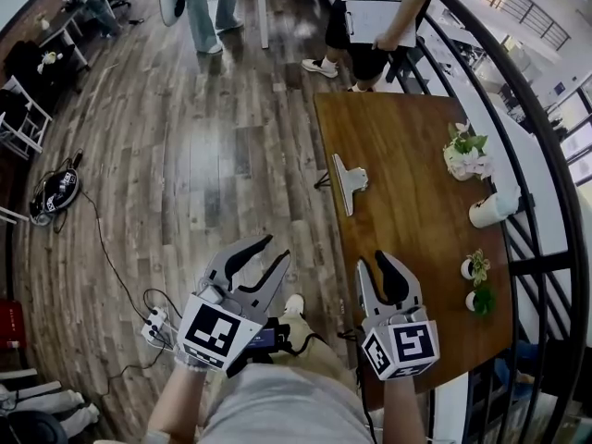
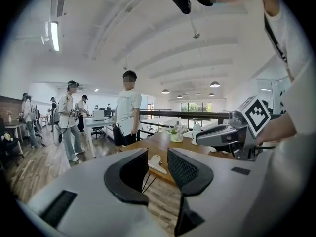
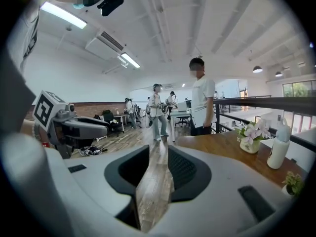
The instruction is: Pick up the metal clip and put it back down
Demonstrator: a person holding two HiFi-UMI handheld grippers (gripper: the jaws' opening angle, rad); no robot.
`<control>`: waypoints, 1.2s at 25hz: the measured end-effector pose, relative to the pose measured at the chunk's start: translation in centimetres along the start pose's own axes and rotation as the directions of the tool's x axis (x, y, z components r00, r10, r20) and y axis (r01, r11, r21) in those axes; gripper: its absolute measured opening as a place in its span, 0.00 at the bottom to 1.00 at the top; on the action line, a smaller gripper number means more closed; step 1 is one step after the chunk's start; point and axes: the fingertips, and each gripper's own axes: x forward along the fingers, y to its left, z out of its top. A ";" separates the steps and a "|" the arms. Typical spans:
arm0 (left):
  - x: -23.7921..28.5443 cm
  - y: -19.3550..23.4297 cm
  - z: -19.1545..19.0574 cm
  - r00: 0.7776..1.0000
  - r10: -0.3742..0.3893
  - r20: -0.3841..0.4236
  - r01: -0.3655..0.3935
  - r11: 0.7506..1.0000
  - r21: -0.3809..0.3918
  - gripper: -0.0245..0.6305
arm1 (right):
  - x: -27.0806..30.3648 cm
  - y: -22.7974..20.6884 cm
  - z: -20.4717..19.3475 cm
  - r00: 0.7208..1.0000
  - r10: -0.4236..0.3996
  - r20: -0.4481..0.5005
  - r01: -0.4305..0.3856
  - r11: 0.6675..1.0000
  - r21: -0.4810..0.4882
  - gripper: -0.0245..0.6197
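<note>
The left gripper (image 1: 276, 248) hangs over the floor, jaws apart and empty. Ahead, the metal clip (image 1: 350, 181) lies at the wooden table (image 1: 421, 239)'s left edge, untouched. The right gripper (image 1: 373, 261), likewise parted with nothing between, sits nearer. Whichever reaches should approach low, straddle the clip's body squarely, then close.

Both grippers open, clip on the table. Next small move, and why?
Probably ease the left gripper forward toward the metal clip: its jaws stand open and empty, and its own view frames the clip, lying untouched on the table, between them.
</note>
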 end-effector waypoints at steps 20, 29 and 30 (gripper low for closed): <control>5.7 0.1 0.0 0.998 -0.063 -0.005 0.063 0.998 0.011 0.23 | 1.7 -4.0 0.0 0.999 -0.048 0.001 0.048 0.998 0.031 0.24; 10.4 1.6 0.0 0.991 -0.130 -0.022 0.130 0.991 0.017 0.23 | 4.2 -6.6 -0.2 0.995 -0.093 -0.020 0.094 0.994 0.051 0.24; 11.0 1.8 0.0 0.990 -0.137 -0.026 0.138 0.990 0.015 0.23 | 4.6 -6.9 -0.2 0.995 -0.097 -0.027 0.098 0.994 0.055 0.24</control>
